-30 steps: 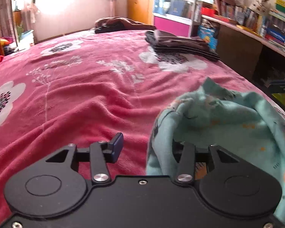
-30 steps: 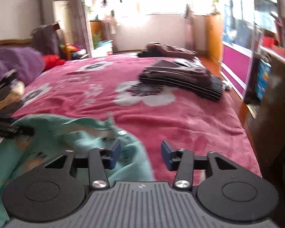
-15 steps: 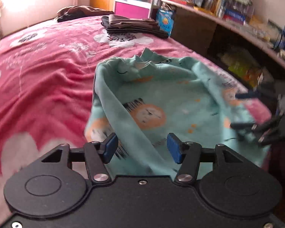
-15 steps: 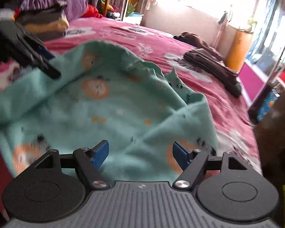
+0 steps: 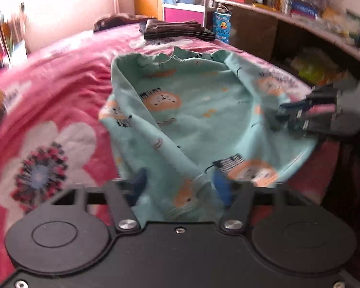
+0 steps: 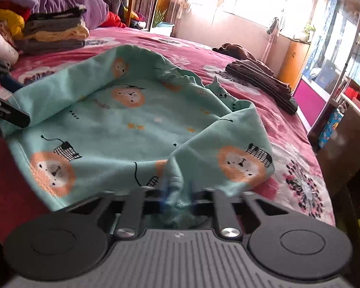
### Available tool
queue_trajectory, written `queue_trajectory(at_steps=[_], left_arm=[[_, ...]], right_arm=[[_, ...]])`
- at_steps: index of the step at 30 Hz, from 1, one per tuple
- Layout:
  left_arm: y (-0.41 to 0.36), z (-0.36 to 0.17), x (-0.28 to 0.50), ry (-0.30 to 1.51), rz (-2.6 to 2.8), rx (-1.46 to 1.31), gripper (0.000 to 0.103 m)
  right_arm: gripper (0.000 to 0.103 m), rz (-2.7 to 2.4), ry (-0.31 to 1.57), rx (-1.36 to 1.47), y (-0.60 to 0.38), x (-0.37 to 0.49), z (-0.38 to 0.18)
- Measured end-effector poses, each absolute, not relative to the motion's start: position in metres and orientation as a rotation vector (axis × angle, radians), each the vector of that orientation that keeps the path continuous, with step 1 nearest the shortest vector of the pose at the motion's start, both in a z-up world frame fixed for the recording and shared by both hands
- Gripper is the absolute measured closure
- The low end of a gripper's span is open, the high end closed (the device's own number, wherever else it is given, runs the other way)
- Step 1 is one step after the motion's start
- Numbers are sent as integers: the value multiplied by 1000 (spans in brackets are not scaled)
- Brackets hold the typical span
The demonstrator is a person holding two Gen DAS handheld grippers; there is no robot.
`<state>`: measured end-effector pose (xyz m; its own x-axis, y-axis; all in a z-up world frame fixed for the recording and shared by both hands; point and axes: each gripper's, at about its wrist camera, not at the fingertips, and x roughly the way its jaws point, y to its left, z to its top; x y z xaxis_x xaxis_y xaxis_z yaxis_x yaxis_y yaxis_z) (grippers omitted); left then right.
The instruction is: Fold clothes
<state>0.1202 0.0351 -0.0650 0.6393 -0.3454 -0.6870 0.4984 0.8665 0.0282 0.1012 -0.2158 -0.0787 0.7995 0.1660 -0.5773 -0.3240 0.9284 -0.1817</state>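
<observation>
Garment: mint-green garment (image 5: 204, 110) with an orange lion print, lying on the pink flowered bedspread (image 5: 60, 100) near the bed's near edge; same cloth in the right wrist view (image 6: 136, 120).
Orientation: gathered, ruffled edge (image 6: 180, 74) points away toward the far end of the bed; the plain hemmed edge faces the cameras. Long axis runs crosswise, from one hand-held gripper to the other.
Lay: cloth sags in the middle, both side edges raised into folds; not flat.
Left hand-held gripper (image 5: 180, 184): low over the near edge of the bed, pointing along the bed. Blue fingers (image 5: 222, 184) stand well apart, a raised fold of cloth lying between them; whether they touch it cannot be told, the picture is blurred.
Right hand-held gripper (image 6: 177, 193): low at the near hem, aimed along the bed. Fingers drawn close together with a bunched corner of the garment pinched between them; fingertips blurred.
Cross-view: right tool shows in the left view at the cloth's right edge (image 5: 307, 115).
Surroundings: folded dark clothes (image 6: 261, 81) farther up the bed; a stack of folded clothes (image 6: 52, 31) at the left; shelves with books (image 5: 300, 2) along the right.
</observation>
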Motion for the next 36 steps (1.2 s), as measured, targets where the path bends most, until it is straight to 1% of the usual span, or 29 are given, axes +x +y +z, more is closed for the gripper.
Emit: queue_trajectory(at_steps=[1, 2, 4, 9, 13, 16, 18, 19, 20, 21, 22, 24, 25, 26, 27, 34, 35, 36], left_arm=[[39, -64, 119, 717, -478, 237, 91], [46, -61, 118, 681, -459, 226, 94], [59, -51, 120, 609, -416, 204, 97], [92, -10, 155, 476, -248, 192, 98], [123, 26, 202, 417, -135, 185, 98], [158, 41, 237, 412, -70, 94, 98], [181, 31, 256, 454, 21, 4, 97], [193, 21, 266, 487, 96, -52, 88], [205, 11, 276, 519, 172, -107, 62], [215, -5, 277, 525, 254, -175, 52], [223, -23, 277, 547, 271, -247, 46], [238, -56, 281, 621, 288, -387, 46], [244, -65, 282, 640, 293, -451, 46], [248, -67, 281, 636, 286, -491, 46], [251, -70, 281, 632, 279, -530, 46], [234, -93, 274, 705, 370, -551, 46], [228, -94, 275, 700, 359, -513, 54], [224, -96, 275, 689, 347, -469, 67]], right_arm=[[94, 267, 578, -267, -218, 100, -77], [94, 264, 575, -254, -220, 102, -77], [95, 258, 574, -228, -225, 107, -78], [95, 243, 569, -163, -237, 118, -79], [95, 230, 564, -111, -247, 127, -79], [95, 221, 561, -72, -254, 133, -80], [94, 214, 559, -46, -258, 138, -80], [94, 211, 557, -33, -261, 140, -81], [94, 208, 556, -20, -263, 142, -81], [94, 205, 555, -7, -266, 145, -81], [94, 202, 554, 6, -268, 147, -81], [94, 195, 551, 32, -273, 151, -82], [94, 192, 550, 45, -275, 153, -82], [94, 189, 550, 60, -264, 139, -98], [94, 187, 552, 80, -262, 135, -101], [94, 204, 536, 129, -268, 132, -101], [94, 202, 523, 142, -270, 131, -98], [94, 200, 511, 156, -273, 129, -95]])
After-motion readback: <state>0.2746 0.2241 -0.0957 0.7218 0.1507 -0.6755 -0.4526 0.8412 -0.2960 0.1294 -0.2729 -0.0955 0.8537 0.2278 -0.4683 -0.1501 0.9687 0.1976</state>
